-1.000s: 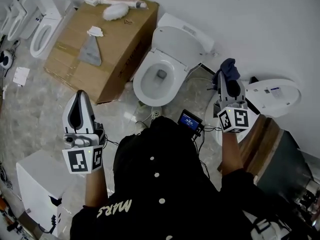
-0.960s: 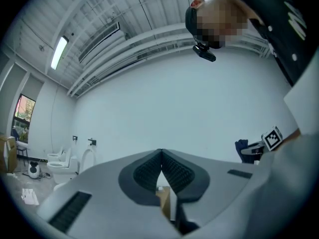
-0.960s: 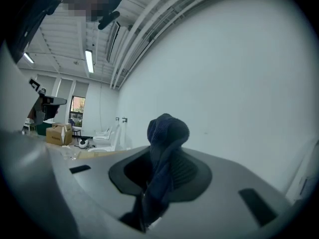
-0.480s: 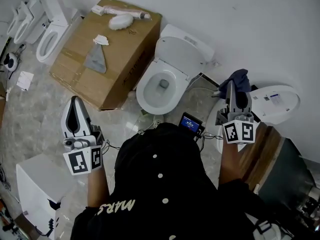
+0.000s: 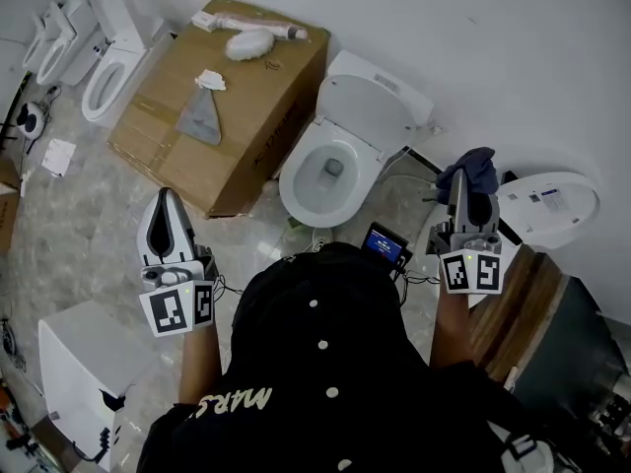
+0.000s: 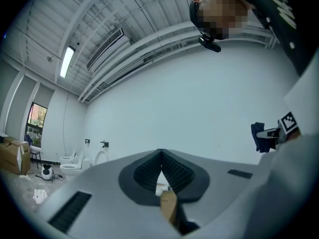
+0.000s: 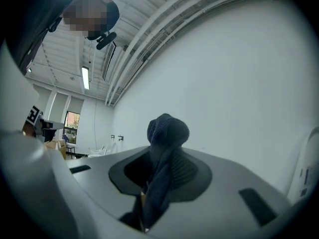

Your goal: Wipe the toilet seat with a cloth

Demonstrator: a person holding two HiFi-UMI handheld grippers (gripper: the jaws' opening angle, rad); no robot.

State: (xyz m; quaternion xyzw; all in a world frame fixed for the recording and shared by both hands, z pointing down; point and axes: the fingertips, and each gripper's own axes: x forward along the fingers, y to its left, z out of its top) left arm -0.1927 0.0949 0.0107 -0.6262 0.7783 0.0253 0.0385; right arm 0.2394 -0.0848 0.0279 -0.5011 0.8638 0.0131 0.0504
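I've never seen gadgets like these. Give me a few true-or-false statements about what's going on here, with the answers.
1. The right gripper holds a dark blue cloth. True.
2. The cloth is pressed on the toilet seat. False: it is held up clear of the toilet, off to its right in the head view.
3. The left gripper grips a brush. False: its jaws are together with nothing between them.
4. The toilet lid is raised. True.
5. A cardboard box lies beside the toilet. True.
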